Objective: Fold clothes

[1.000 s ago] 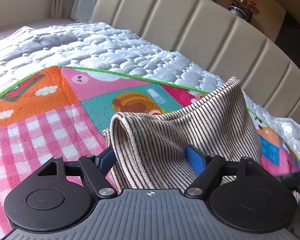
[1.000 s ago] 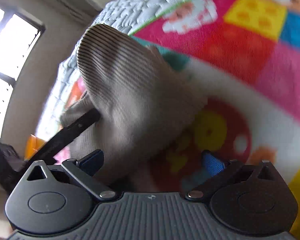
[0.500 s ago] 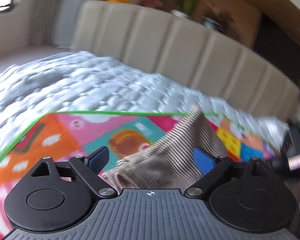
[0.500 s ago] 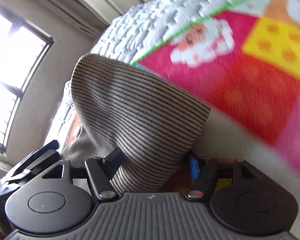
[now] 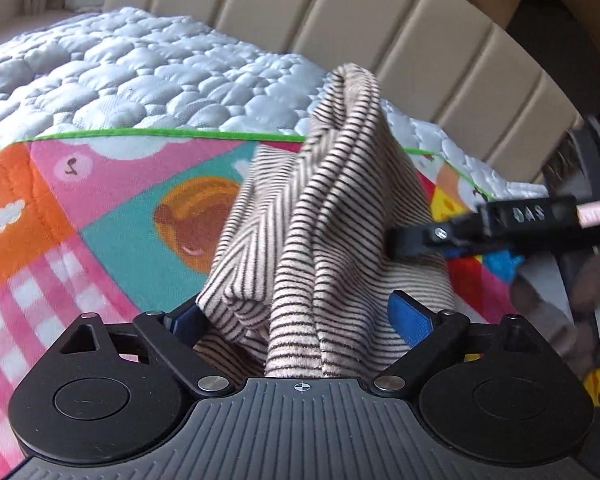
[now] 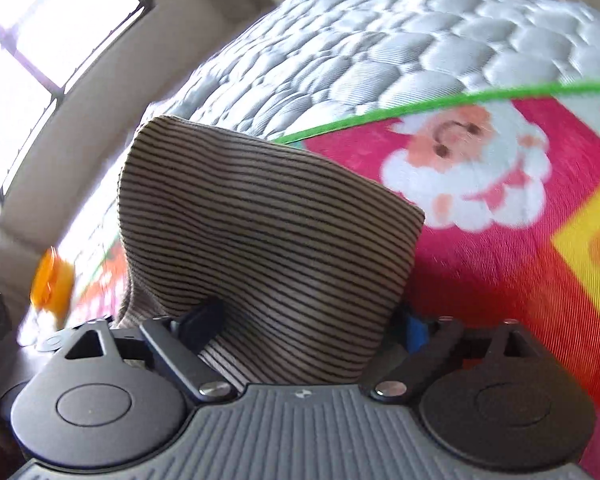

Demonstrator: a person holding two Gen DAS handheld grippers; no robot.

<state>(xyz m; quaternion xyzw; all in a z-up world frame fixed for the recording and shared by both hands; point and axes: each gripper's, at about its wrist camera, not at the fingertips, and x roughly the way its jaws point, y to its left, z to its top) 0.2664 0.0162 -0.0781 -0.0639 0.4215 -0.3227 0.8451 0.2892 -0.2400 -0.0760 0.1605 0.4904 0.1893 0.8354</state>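
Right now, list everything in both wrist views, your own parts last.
striped garment: one, beige with dark stripes, bunched and lifted above the mat, between both grippers.
play mat: one, multicoloured cartoon squares with a green edge, spread on the mattress.
quilted mattress: one, pale grey-white, under the mat.
padded headboard: one, beige panels, behind the mattress.
window: one, bright, upper left of the right wrist view.
orange object: one, blurred, at the left edge; cannot identify.
left gripper: black with blue pads, garment between its fingers.
right gripper: black with blue pads, garment between its fingers.
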